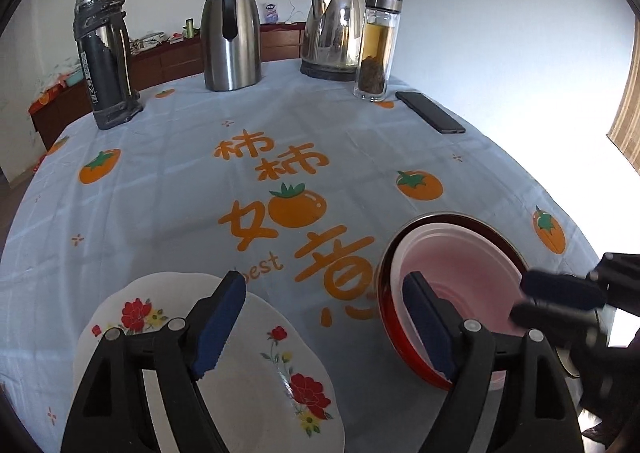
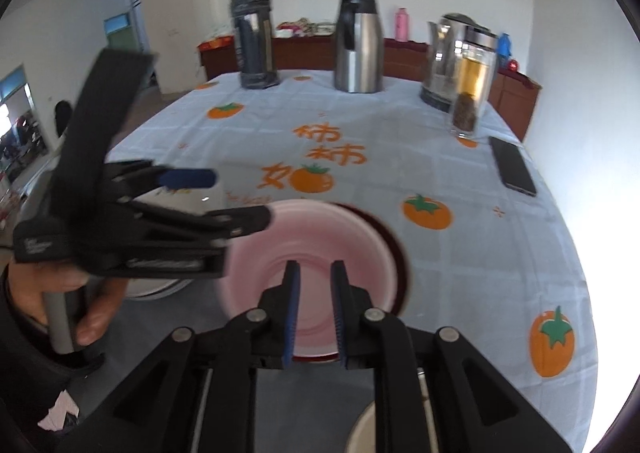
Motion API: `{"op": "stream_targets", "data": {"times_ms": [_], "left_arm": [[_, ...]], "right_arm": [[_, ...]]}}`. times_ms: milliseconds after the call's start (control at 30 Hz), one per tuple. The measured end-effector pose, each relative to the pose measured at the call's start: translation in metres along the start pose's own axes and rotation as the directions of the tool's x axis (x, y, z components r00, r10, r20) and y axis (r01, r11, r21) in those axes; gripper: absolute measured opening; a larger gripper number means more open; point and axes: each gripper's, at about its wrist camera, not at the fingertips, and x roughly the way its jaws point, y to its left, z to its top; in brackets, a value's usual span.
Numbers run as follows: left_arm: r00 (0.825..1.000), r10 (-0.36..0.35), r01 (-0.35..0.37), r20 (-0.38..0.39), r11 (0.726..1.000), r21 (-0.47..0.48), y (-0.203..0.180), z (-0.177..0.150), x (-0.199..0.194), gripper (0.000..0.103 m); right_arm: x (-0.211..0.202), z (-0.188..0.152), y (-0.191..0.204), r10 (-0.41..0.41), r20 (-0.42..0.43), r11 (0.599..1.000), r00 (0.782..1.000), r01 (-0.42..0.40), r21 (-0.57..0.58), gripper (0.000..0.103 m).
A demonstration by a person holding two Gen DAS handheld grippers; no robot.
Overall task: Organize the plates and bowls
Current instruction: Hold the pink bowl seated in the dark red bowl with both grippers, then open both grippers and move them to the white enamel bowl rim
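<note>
Your left gripper (image 1: 324, 327) hangs low over the near edge of the tablecloth (image 1: 168, 189) with its blue-padded fingers (image 1: 218, 327) spread wide and nothing between them. The white flowered plate (image 1: 256, 369) lies flat just under its left finger. To the right sits the pink bowl (image 1: 460, 277), nested inside a dark red bowl (image 1: 386, 305) whose rim shows around it; your right finger reaches over that stack's near-left rim.

Your right gripper (image 2: 316, 315) hovers over the near side of the pink bowl (image 2: 312, 249), its fingers (image 2: 294, 313) drawn close together but with a clear gap left, gripping nothing. From the left wrist view it comes in blurred at the bowl's right rim, and you cannot tell whether it touches.

Along the far edge stand a dark thermos (image 1: 104, 53), a steel carafe (image 1: 232, 33), an electric kettle (image 1: 332, 29) and a glass tea bottle (image 1: 376, 45), with a phone (image 1: 430, 112) lying flat beside the bottle
</note>
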Motion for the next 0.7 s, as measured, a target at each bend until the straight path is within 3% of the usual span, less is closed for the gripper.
{"op": "stream_targets", "data": {"times_ms": [133,367,700], "left_arm": [[0.999,0.038,-0.038,-0.02,0.999,0.023,-0.004,-0.002,0.005,0.083],[0.999,0.048,-0.048,-0.005,0.998,0.043,-0.011,-0.003,0.001,0.083],[0.995,0.043,-0.043,0.093,0.999,-0.002,-0.006,0.002,-0.016,0.083]], "right_arm": [[0.013,-0.005,0.016,-0.025,-0.035,0.998,0.999,0.022,-0.062,0.035],[0.023,-0.013,0.009,-0.107,-0.07,0.991,0.992,0.101,-0.085,0.042],[-0.022,-0.015,-0.02,-0.093,0.053,0.993,0.994,0.089,0.073,0.046]]}}
